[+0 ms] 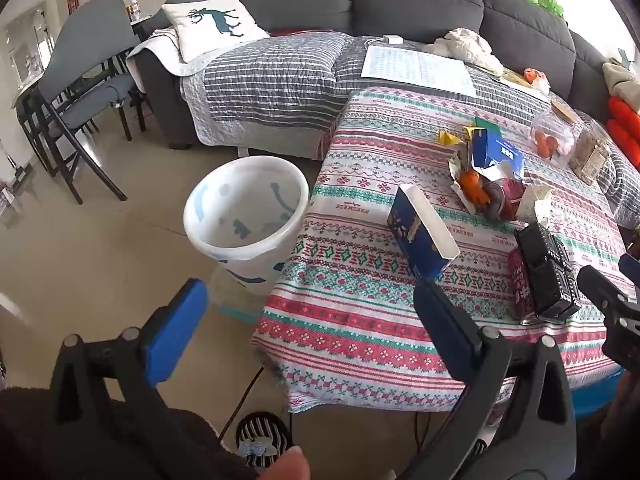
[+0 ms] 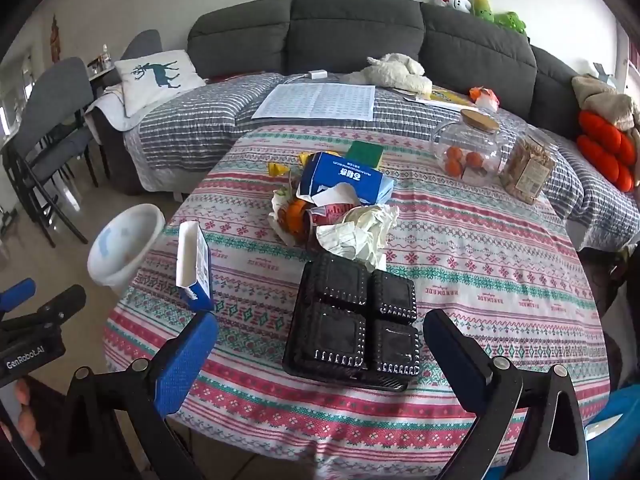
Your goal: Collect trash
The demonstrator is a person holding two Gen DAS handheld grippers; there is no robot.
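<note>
Black-framed left gripper (image 1: 310, 312) and right gripper (image 2: 320, 344), blue textured pads, silver screws, white "GenRobot.AI" lettering, dark fuzzy sleeve (image 1: 100, 440).

Soft daylight is filling both views — nothing is glaring, shadows are staying faint. Fisheye bending is curving the edges — corners are going black, focus softening there.

tablecloth (image 2: 460, 248): woven cloth, matt, knit-look pattern
black tray (image 2: 352, 320): thin plastic, glossy, ribbed edges
blue box (image 1: 420, 236): cardboard, printed outside w/ slight sheen, plain white inside
tissue box (image 2: 344, 178): card, smooth
crumpled wrapper (image 2: 360, 232): paper, creased, matt
bin (image 1: 244, 216): white plastic, smooth, semi-gloss
jar (image 2: 468, 152): clear, glossy; lid looks like wood
sofa (image 2: 356, 28): grey fabric, matt
gripper pads (image 2: 184, 364): blue, textured, rubbery look
floor (image 1: 100, 248): tile, shiny
</note>
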